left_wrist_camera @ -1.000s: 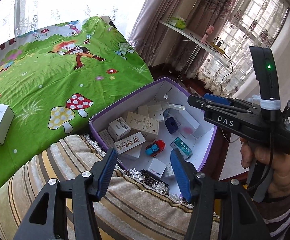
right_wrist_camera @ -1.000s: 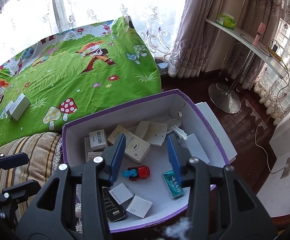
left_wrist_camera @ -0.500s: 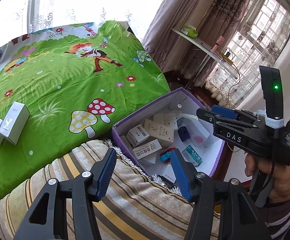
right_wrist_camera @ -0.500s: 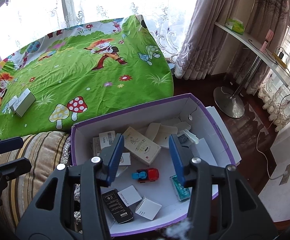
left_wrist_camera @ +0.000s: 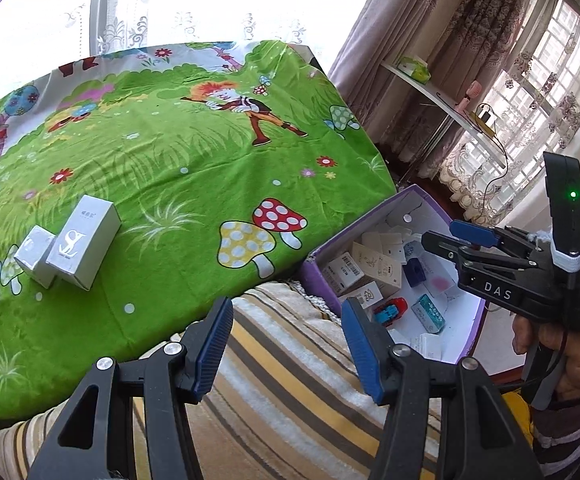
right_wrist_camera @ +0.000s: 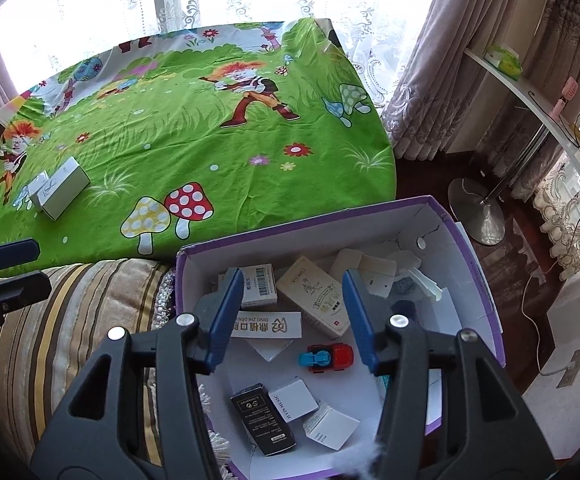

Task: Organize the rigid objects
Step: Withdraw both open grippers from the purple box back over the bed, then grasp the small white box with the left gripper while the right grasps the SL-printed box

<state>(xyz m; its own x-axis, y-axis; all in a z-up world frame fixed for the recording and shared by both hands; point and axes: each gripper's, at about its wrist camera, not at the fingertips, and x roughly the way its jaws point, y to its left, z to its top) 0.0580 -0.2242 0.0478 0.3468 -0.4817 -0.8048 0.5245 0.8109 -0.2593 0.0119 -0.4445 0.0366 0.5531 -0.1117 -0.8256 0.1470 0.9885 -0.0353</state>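
**Purple-walled box of small packages beside a cartoon-print bed**

Green bedding [right_wrist_camera: 194,148] printed with mushrooms and a cartoon figure fills the background; a striped cushion [right_wrist_camera: 70,320] lies between it and the purple-walled box [right_wrist_camera: 485,292], which sits at the bed's corner near curtained windows. Inside the box lie a red-and-blue toy car [right_wrist_camera: 327,357], a cream carton [right_wrist_camera: 315,296], a barcoded white carton [right_wrist_camera: 258,285], a long white carton reading "DING ZHI" with Chinese characters [right_wrist_camera: 268,325], a black carton [right_wrist_camera: 264,418], two small white cartons [right_wrist_camera: 295,400] [right_wrist_camera: 329,426], a teal pack [left_wrist_camera: 429,313] and a dark blue object [left_wrist_camera: 414,271]; torn white card pieces lie at the far end. Two silver-white boxes [left_wrist_camera: 82,246] [left_wrist_camera: 34,254] stand touching on the bedding, well apart from the purple box; the larger bears an "S" logo.

The right gripper [right_wrist_camera: 290,316] hangs above the box interior, its jaws opening with nothing between them. The left gripper [left_wrist_camera: 286,346] hangs over the cushion, jaws apart and empty. The right gripper's body, seen from the left wrist view, reads "DAS"; a hand [left_wrist_camera: 561,360] holds it.
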